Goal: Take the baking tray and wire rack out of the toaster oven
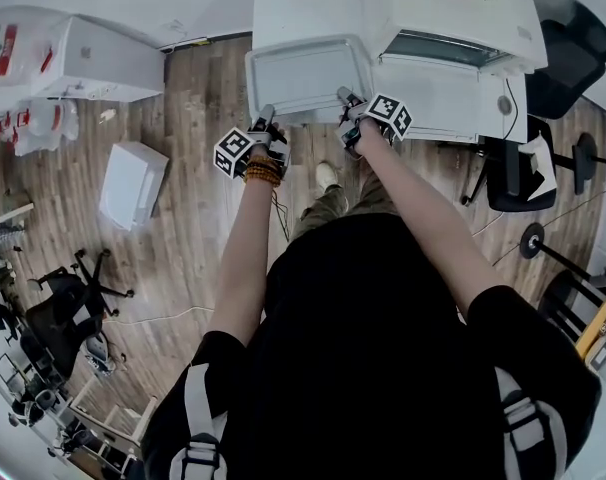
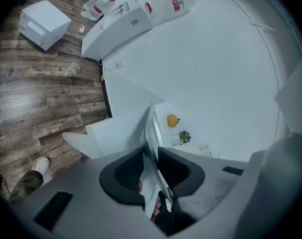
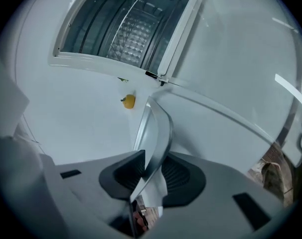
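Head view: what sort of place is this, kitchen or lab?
Probably a lab or office workroom, not a kitchen: the toaster oven sits on a white table, with a black office chair and a white box on the wood floor.

White table [image 1: 283, 8]: toaster oven [image 1: 453, 28], door open; small yellow object [image 2: 173, 120] and small green plant [image 2: 184, 137], near each other.

The baking tray [image 1: 308, 76] is smooth, softly shiny metal. The toaster oven [image 1: 453, 93] has a glossy white shell. The floor [image 1: 193, 168] is grained wood plank; the table [image 1: 293, 8] is matt white.
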A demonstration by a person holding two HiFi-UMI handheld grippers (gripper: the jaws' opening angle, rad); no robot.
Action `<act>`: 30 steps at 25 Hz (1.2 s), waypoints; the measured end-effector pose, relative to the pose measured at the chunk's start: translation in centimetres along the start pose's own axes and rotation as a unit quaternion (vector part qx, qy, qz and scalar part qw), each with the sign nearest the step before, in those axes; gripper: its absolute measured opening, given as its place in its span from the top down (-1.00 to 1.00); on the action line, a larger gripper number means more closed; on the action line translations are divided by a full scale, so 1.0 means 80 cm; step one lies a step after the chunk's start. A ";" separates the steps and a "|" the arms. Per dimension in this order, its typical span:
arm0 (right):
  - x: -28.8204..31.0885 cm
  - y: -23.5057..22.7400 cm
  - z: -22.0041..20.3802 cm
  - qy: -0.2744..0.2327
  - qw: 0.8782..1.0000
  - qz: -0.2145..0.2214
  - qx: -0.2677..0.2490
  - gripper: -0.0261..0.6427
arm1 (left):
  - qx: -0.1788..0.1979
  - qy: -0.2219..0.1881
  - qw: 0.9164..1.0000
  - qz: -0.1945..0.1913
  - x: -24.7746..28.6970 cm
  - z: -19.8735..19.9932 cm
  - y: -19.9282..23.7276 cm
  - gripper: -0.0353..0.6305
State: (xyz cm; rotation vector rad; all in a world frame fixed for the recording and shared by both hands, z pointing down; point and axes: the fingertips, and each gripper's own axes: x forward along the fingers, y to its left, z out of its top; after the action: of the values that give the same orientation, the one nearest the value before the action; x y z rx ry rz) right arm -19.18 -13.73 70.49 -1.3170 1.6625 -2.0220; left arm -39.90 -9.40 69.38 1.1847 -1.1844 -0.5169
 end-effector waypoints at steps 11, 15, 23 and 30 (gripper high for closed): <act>-0.002 0.006 -0.005 0.036 0.999 0.010 -0.032 0.48 | 0.035 0.033 0.998 0.037 0.020 0.009 -0.005 0.59; -0.003 0.009 -0.011 0.050 0.998 0.016 -0.034 0.40 | 0.041 0.044 0.997 0.054 0.017 0.010 0.000 0.48; -0.006 0.008 -0.055 0.106 0.993 0.017 -0.044 0.19 | 0.046 0.075 0.995 0.054 0.022 -0.002 -0.011 0.46; -0.018 0.013 -0.049 0.074 0.996 0.032 -0.026 0.00 | 0.030 0.088 0.994 0.058 0.024 -0.017 -0.010 0.44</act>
State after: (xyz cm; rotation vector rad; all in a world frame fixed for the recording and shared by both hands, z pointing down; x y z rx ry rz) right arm -21.61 -10.51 69.01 -1.1393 1.8075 -2.0974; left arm -37.78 -10.71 69.63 1.1791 -1.1145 -0.2845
